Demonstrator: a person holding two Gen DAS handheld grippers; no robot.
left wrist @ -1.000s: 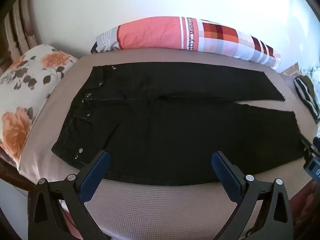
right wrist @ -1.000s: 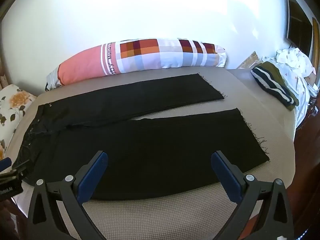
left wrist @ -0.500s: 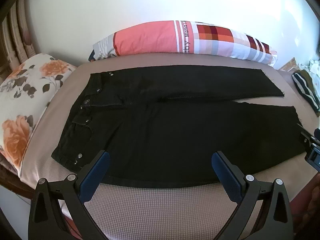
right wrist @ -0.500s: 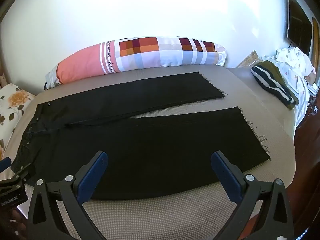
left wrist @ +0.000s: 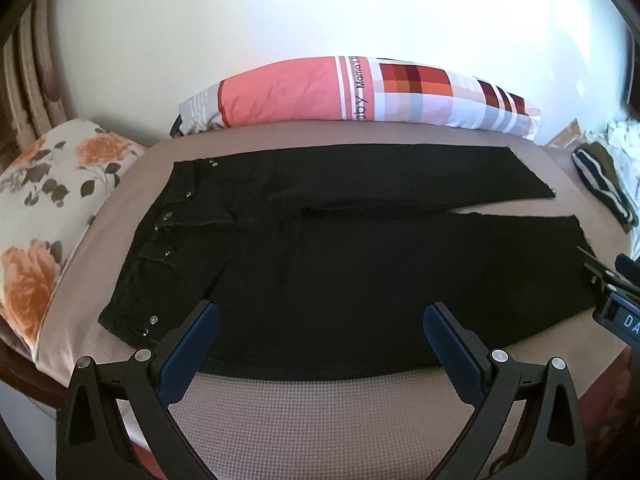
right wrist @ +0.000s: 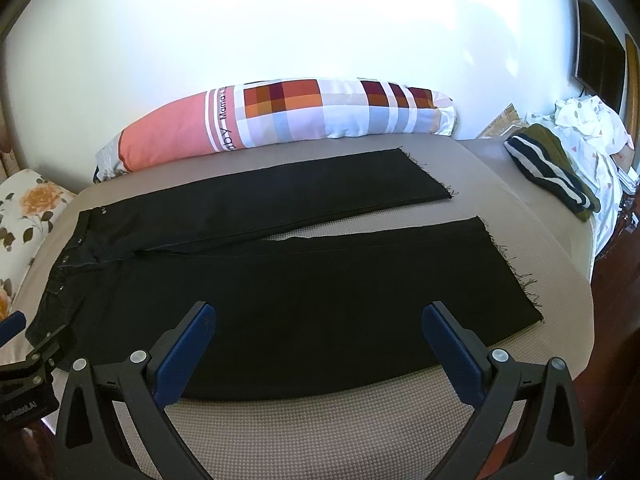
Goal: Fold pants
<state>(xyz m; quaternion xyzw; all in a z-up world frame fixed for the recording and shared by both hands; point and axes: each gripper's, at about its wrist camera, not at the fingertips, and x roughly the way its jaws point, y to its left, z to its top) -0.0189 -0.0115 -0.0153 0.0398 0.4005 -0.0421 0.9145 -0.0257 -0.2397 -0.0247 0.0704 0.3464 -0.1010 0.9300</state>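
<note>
Nearest each camera, the left gripper (left wrist: 320, 316) and right gripper (right wrist: 318, 316) hover with jaws spread wide and empty over the near edge of the black pants (left wrist: 360, 264). Those pants lie flat and unfolded on the taupe bed (right wrist: 320, 428), waistband left, frayed hems right, legs parted. Beyond them a long patchwork bolster pillow (right wrist: 280, 116) rests against the white wall (right wrist: 280, 20).

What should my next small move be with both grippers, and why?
Probably lower both toward the near edge of the pants. They lie flat and unfolded on the bed, legs slightly apart, and neither gripper touches cloth: the left gripper hangs open near the waistband end, the right gripper open over the near leg. Gripping that edge would let you fold the near leg over the far one.
</note>
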